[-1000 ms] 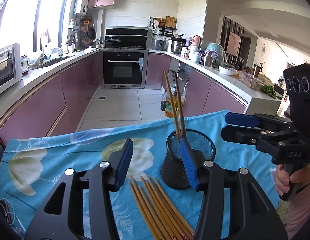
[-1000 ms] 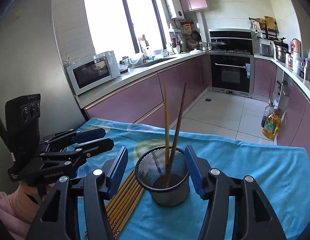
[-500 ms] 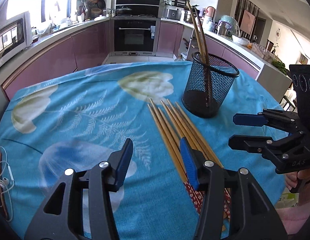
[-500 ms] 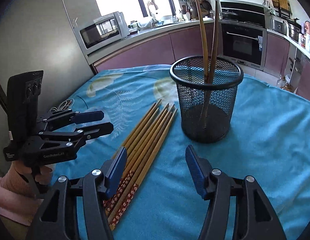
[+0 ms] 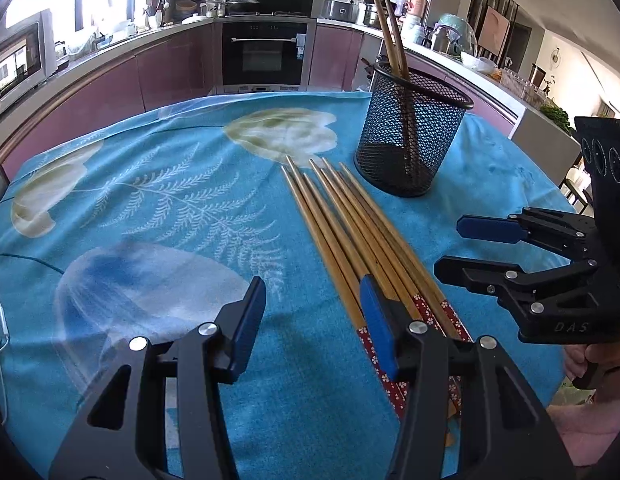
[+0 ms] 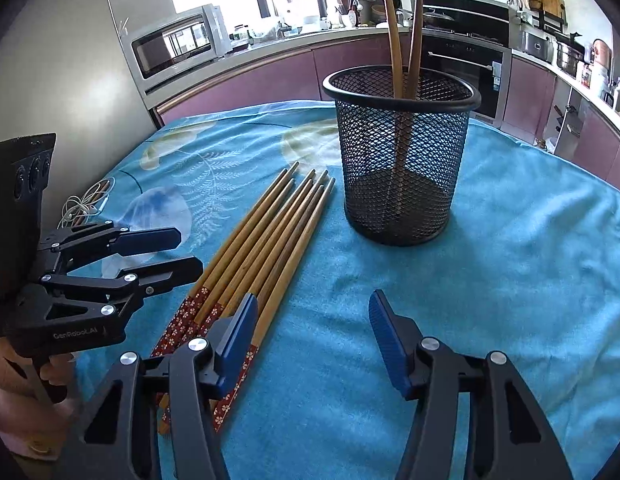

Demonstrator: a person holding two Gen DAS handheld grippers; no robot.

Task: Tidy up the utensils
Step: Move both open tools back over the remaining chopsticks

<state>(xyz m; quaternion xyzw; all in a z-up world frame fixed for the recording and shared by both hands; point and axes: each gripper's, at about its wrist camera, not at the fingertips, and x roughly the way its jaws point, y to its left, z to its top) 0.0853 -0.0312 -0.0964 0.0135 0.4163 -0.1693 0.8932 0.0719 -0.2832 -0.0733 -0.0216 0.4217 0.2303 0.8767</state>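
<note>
Several wooden chopsticks (image 5: 349,228) with red patterned ends lie side by side on the blue cloth; they also show in the right wrist view (image 6: 266,240). A black mesh cup (image 5: 409,132) stands just beyond their tips and holds two chopsticks (image 6: 401,52) upright; the cup also shows in the right wrist view (image 6: 401,160). My left gripper (image 5: 313,320) is open and empty, low over the chopsticks' near ends, its right finger above them. My right gripper (image 6: 313,340) is open and empty, to the right of the chopsticks, its left finger over their ends.
The table carries a blue flowered cloth (image 5: 158,208). A white cable (image 6: 84,204) lies at its left edge. Kitchen counters, an oven (image 5: 266,52) and a microwave (image 6: 178,44) stand behind the table.
Both grippers have dropped from the cup's height and pulled back toward the chopsticks' near ends. The cup and chopsticks now appear farther ahead. Both stay open.
</note>
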